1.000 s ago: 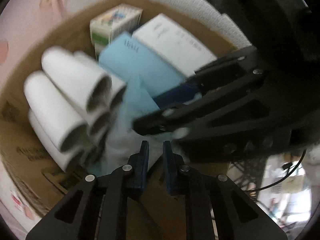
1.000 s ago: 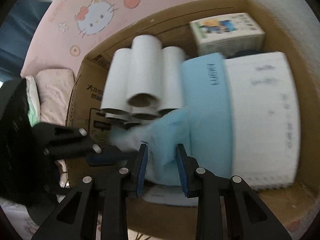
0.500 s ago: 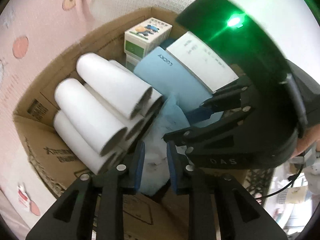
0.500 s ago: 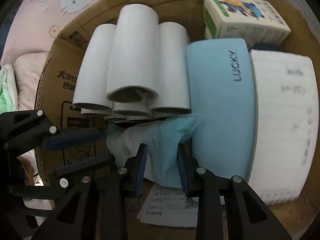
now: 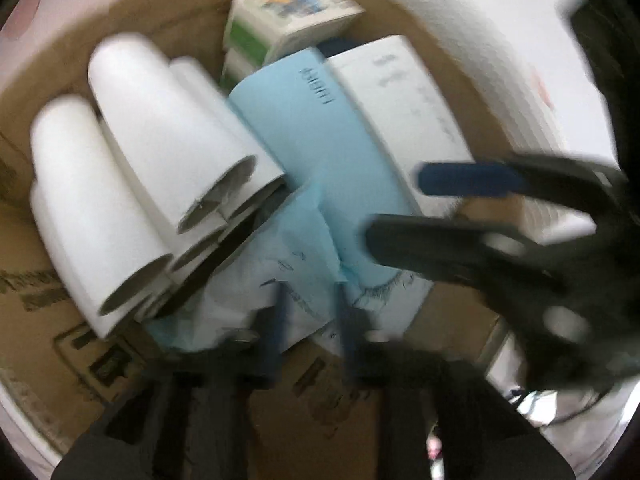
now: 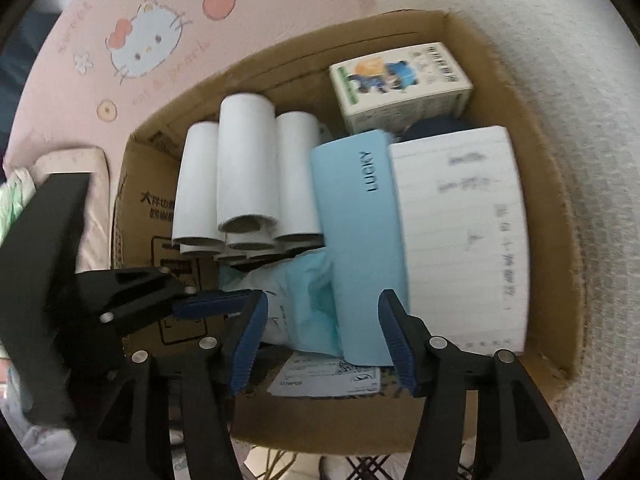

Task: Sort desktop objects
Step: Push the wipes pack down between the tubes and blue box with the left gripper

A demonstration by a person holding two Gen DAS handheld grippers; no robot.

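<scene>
We find both tongs over the open cardboard box [image 6: 532,184], which sits on pink printed bedding [image 6: 120,40]. The task's things already lie packed inside: white paper tubes [image 6: 244,176] at one side, the light-blue case [image 6: 360,232] marked LUCKY beside them, a lined notebook [image 6: 460,232] next to it, a small printed carton [image 6: 400,80] at the far end, and a crumpled pale-blue bag [image 6: 304,300] at the near end, touching the case.

The right tongs [image 6: 320,340] have just been opening; their jaws now stand apart above the bag and the case's near corner, pressing on nothing. The left tongs [image 5: 308,320] have just been closing. The view is badly blurred, but we judge them drawn together; whether they pinch the bag's edge we cannot tell.

In our judgement, the step is settling the bag into the box. We advise lifting the right tongs straight up, clear of the case, and checking the left pair's hold before pulling.
</scene>
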